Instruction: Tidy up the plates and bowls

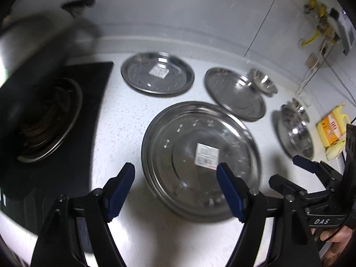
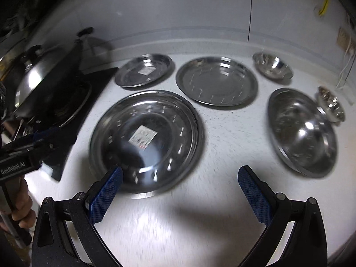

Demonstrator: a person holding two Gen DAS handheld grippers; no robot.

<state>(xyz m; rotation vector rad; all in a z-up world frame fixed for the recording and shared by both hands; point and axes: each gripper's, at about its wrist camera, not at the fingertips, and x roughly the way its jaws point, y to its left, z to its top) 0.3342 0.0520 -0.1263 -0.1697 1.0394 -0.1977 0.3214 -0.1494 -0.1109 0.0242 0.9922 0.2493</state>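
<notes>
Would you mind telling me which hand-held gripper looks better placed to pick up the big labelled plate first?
Left, probably. The left hand-held gripper is open and nearly straddles the near rim of the big plate, while the right hand-held gripper, also open, points mostly at bare counter beside it.

Place: home kitchen | signs: gas stove (image 1: pixel 42 120) – lidded wok (image 2: pixel 42 82) – speckled countertop (image 2: pixel 222 133) – steel plates (image 2: pixel 217 81)

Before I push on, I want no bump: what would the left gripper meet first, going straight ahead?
Probably the big plate. The open left gripper points at its near rim, with nothing between; height above it is unclear.
</notes>
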